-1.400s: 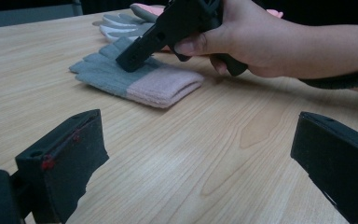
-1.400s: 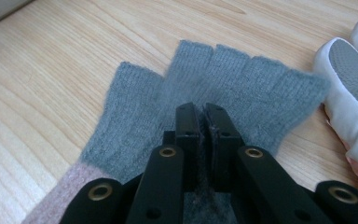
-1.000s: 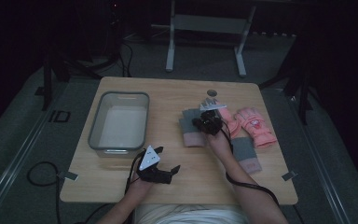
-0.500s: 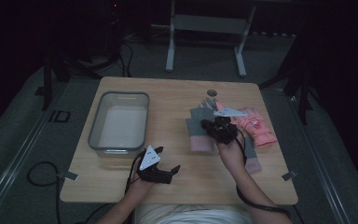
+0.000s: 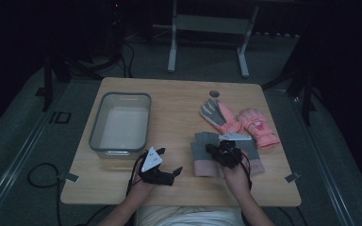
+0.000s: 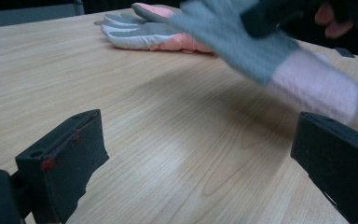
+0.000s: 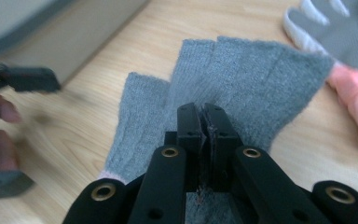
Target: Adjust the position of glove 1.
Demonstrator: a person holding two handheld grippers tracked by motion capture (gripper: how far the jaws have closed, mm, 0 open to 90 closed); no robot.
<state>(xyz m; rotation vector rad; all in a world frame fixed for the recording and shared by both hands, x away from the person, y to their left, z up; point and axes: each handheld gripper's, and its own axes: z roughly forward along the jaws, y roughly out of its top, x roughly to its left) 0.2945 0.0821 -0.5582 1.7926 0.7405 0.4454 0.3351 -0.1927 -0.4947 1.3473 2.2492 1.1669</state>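
Dim room, dark grey carpeted floor [image 5: 37, 141]. Light wooden table [image 5: 179, 101] at centre frame. Pale metal stand [image 5: 207, 28] with two legs at top centre. Black tripod legs at upper left and right edges. Black cable [image 5: 40, 176] loops on floor, lower left.

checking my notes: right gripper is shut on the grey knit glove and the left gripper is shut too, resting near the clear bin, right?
Not quite. The left gripper is open: the left gripper view shows its two jaws standing wide apart over bare table. The rest holds: the right gripper is shut on the grey knit glove, and the left one rests near the clear bin.
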